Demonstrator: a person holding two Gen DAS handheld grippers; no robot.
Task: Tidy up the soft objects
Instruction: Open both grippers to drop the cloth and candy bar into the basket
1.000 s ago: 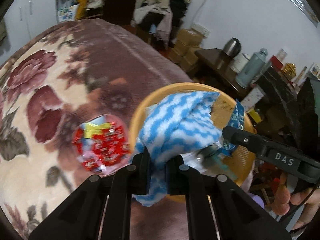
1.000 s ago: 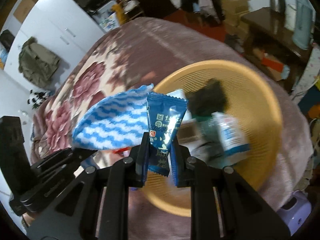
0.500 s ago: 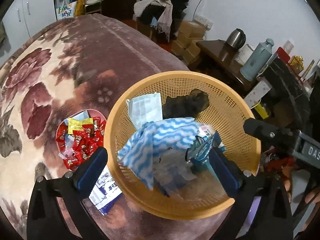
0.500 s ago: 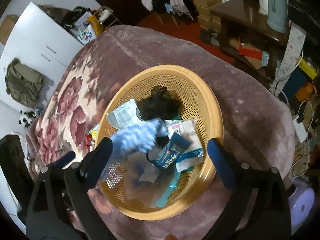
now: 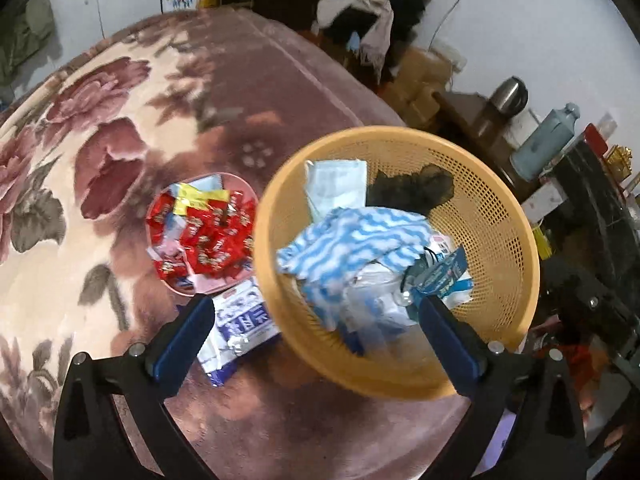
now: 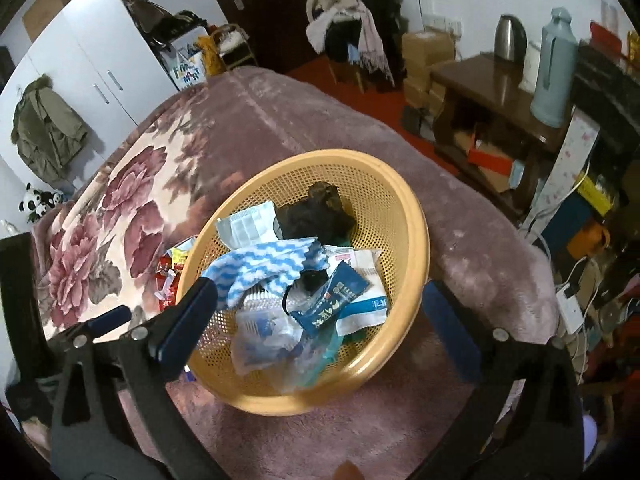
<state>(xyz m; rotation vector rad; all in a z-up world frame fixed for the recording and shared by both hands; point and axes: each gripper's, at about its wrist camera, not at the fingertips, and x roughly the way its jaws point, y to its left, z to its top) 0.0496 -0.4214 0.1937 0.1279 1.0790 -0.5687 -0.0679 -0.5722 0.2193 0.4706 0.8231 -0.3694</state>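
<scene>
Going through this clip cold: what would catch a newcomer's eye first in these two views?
The orange basket on the flowered blanket dominates both views, heaped with soft things: a blue-and-white cloth on top, a black scrunchie behind it, and a dark blue packet near the front. Just left of the basket sits a pink dish full of red candy wrappers. Both grippers stand wide open and empty.

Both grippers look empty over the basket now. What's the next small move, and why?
Probably swing the left gripper toward the white-and-blue packet lying on the blanket beside the orange basket. Both grippers have just opened, nothing between their jaws, and the striped cloth already lies in the basket; that packet is outside it.
</scene>
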